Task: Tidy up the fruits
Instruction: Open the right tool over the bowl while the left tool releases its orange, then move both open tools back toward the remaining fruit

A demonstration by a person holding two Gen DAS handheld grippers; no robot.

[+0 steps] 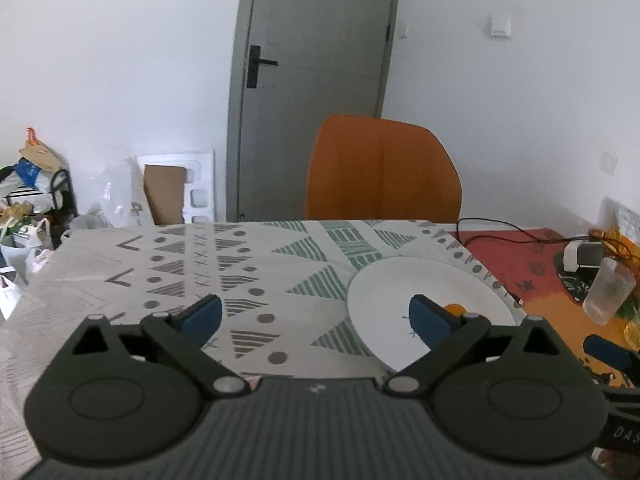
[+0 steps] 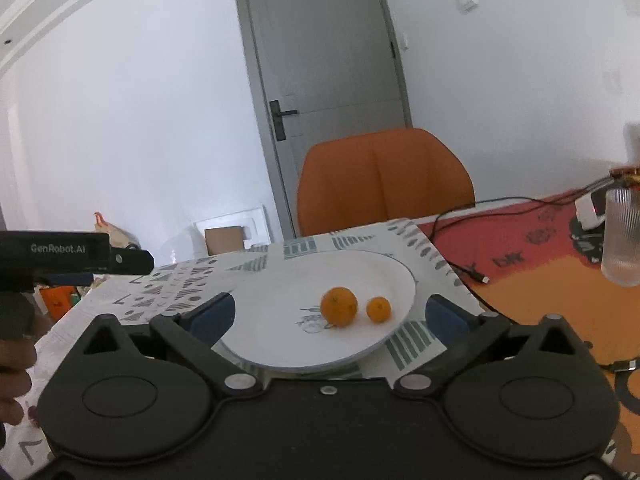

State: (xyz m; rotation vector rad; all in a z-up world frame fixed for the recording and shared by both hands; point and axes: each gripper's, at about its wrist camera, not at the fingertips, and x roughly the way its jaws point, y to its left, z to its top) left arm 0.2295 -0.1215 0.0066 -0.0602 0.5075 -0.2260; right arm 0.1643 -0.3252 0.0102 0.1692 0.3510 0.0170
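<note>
A table covered by a patterned cloth [image 1: 248,276] fills the near ground; on its right the cloth ends and an orange-red mat [image 2: 532,256] begins, crossed by a black cable [image 2: 452,216]. A ribbed glass [image 2: 622,236] stands far right. Behind the far edge are an orange chair [image 2: 384,176], a grey door [image 2: 328,52] and white walls, with bags [image 1: 36,200] piled at far left. A white plate [image 2: 280,320] sits near the cloth's right edge, holding two oranges [image 2: 339,306] side by side. The left gripper [image 1: 316,316] hangs over bare cloth left of the plate, jaws wide apart. The right gripper [image 2: 330,314] faces the plate, jaws apart around nothing.
</note>
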